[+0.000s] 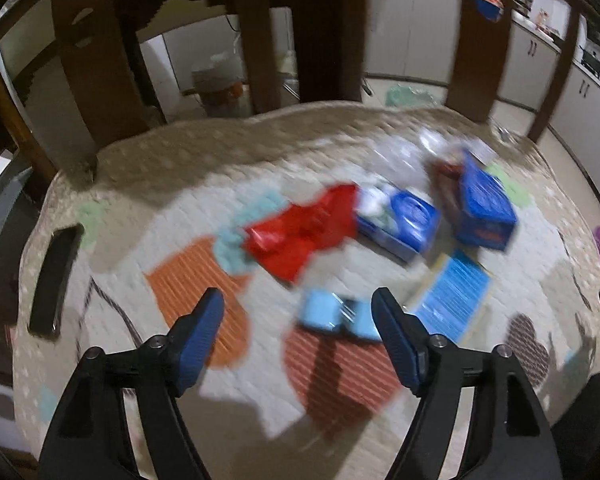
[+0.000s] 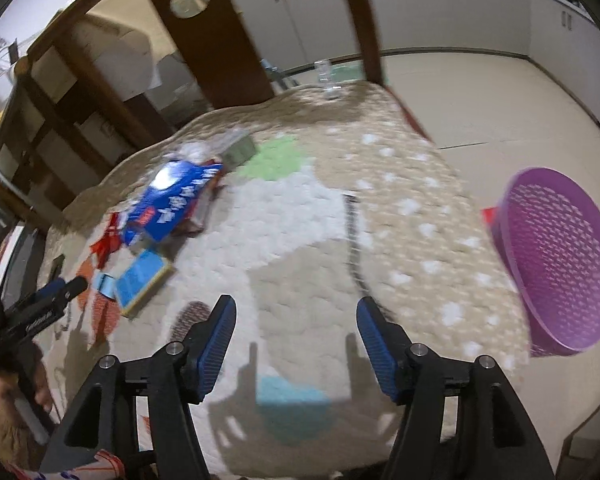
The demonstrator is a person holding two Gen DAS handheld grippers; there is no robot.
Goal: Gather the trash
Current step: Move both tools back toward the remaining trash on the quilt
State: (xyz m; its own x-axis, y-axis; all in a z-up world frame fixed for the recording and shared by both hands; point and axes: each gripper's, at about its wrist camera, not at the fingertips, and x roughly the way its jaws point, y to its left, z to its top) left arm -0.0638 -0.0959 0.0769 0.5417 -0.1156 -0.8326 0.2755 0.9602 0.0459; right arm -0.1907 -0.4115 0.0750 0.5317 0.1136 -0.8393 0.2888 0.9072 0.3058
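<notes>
Task at start, nothing collected. Left gripper (image 1: 298,304) released, empty, above small blue pack (image 1: 334,314). Right gripper (image 2: 296,316) released, empty. Trash pile (image 2: 172,200) at rug (image 2: 380,184) middle; purple basket (image 2: 560,260) at rug right edge; inside not visible.

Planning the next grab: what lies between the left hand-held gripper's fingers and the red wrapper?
Only bare patterned rug, in the left wrist view, separates the left hand-held gripper from the red wrapper.
</notes>
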